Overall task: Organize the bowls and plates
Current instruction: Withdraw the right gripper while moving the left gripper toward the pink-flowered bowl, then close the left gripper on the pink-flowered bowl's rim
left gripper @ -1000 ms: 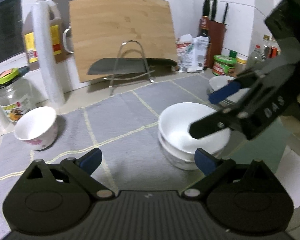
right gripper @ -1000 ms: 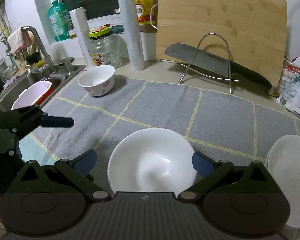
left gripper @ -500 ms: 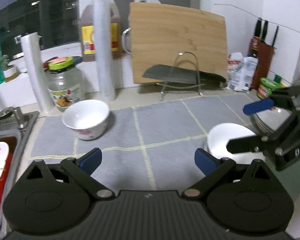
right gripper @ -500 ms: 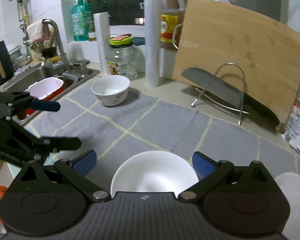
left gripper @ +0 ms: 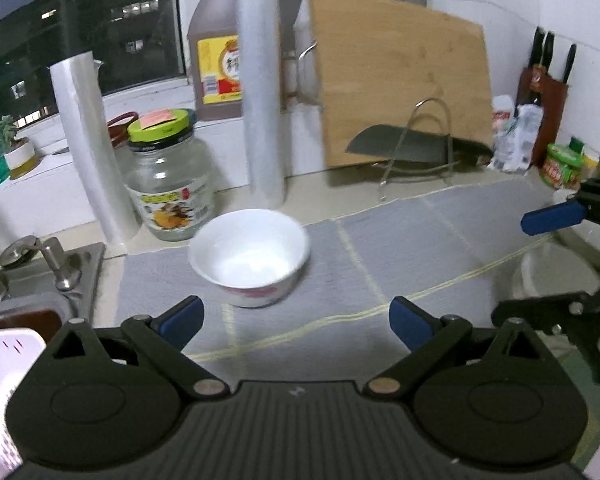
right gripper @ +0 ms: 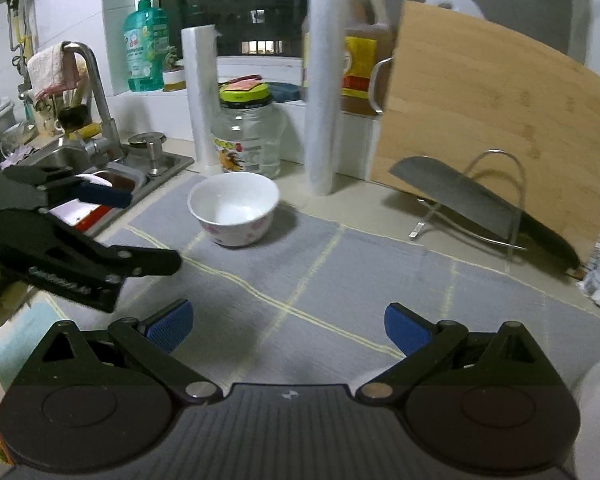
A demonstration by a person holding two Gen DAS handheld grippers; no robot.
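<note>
Now, bowl (left gripper: pixel 250 256): sitting upright on the grey mat (left gripper: pixel 400 248), white inside, showing a pink flower print around its outer wall, holding nothing; slightly blurred in the left view.
Bowl's place: standing at the mat's far left part, just in front of the jar (left gripper: pixel 168 176) and near the plastic roll (left gripper: pixel 260 92), close to the sink (right gripper: pixel 100 172).
Left tool (left gripper: pixel 296 318): hanging over the mat just short of the bowl, its blue pads spread wide, gripping nothing.
Right tool (right gripper: pixel 288 326): hanging over the middle of the mat, well apart from the bowl, its pads also spread wide and carrying nothing.
Other bowls (left gripper: pixel 556 276): showing white at the right edge of the left view, partly hidden behind the right tool.
Surface behind: a cutting board (right gripper: pixel 500 120) leaning on the wall, a cleaver (right gripper: pixel 460 196) lying in a wire rack.
</note>
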